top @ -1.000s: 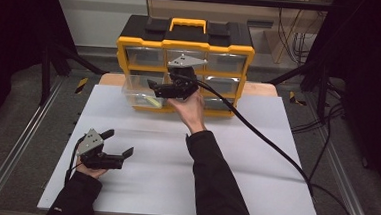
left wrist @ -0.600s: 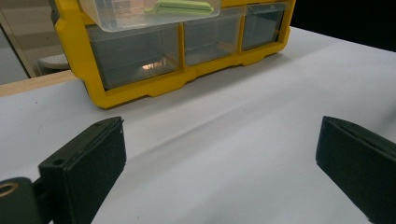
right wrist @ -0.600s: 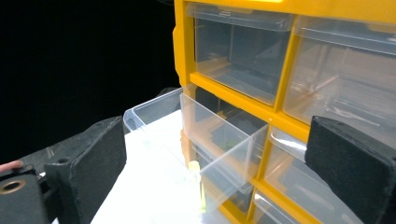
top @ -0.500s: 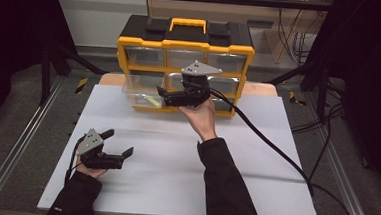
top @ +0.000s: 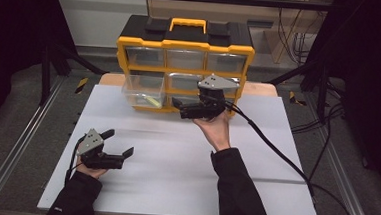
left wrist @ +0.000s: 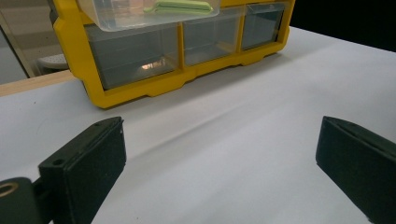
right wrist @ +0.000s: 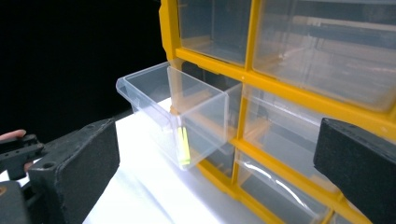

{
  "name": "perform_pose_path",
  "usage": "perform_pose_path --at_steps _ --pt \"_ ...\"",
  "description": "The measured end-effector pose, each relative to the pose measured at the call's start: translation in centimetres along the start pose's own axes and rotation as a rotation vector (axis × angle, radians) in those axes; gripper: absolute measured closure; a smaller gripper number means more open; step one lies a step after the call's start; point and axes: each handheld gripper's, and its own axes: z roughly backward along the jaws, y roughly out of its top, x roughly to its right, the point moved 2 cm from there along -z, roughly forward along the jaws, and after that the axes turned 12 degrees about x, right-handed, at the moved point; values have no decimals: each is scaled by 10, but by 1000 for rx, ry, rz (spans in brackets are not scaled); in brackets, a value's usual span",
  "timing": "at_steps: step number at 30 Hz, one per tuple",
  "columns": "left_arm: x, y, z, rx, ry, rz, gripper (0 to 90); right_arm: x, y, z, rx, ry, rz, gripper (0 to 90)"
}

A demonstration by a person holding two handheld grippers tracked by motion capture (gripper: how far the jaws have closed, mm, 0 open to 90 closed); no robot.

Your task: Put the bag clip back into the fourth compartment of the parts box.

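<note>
The right tool (top: 179, 108), jaws just spread wide and empty, has let go of the pulled-out clear drawer (top: 142, 90) in the yellow organizer (top: 184, 47); next, probably reaching in for the green item (top: 151, 101)

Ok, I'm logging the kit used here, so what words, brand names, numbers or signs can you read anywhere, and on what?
None can be read.
Yellow and black drawer organizer: no brand or label legible on its lid, frame or clear drawers.
Pulled-out clear drawer: unmarked; the green item inside bears no legible print.
Left gripper and right gripper: no lettering visible on plates or jaws.
Yellow and black striped floor markers: stripes, no text.
</note>
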Motion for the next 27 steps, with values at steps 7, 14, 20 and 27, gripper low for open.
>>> perform_pose_path --at_steps 7,14,20,27 --pt "0 0 0 3 -2 0 18 8 -11 21 4 -19 -6 6" --pt "0 0 0 3 -3 1 17 16 -24 41 4 -28 -1 6" --pt "0 0 0 4 -3 4 17 21 -37 54 3 -37 -9 5" --pt "1 1 0 5 -3 2 17 27 -60 67 -14 -35 -19 5"
